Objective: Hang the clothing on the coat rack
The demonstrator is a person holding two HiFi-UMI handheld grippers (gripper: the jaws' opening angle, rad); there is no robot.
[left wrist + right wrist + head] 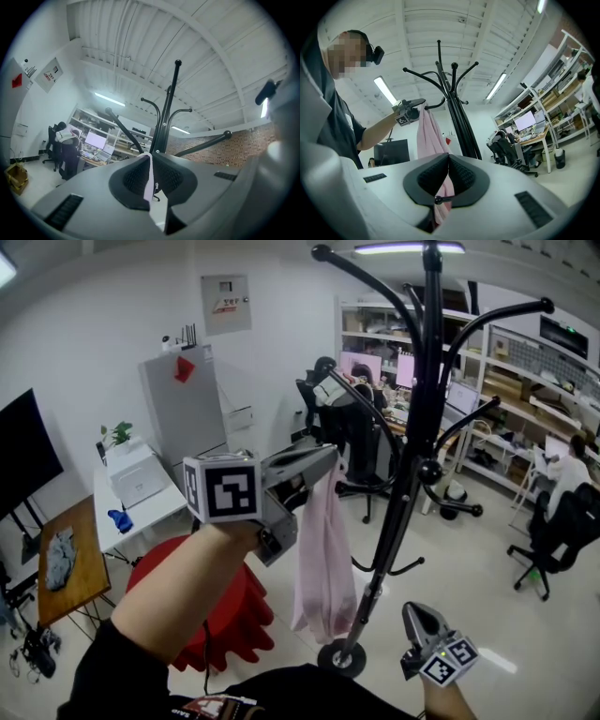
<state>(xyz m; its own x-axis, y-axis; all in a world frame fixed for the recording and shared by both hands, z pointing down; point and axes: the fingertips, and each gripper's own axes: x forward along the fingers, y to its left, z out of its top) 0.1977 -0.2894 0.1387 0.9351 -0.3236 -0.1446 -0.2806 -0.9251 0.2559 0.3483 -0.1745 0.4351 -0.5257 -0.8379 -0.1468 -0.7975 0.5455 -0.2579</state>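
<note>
Two grippers: left gripper (330,454) pinches pink garment (323,559) beside coat rack (417,427); right gripper (414,610) closed, empty.

No words or numbers can be read. The white sign (225,304) on the wall (103,306), at eleven o'clock in the head view, has tiny blurry print.

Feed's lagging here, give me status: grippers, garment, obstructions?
Left gripper shut on pink garment, raised beside coat rack. Right gripper shut, empty, low. Garment not hooked yet; nothing seen blocking.
</note>
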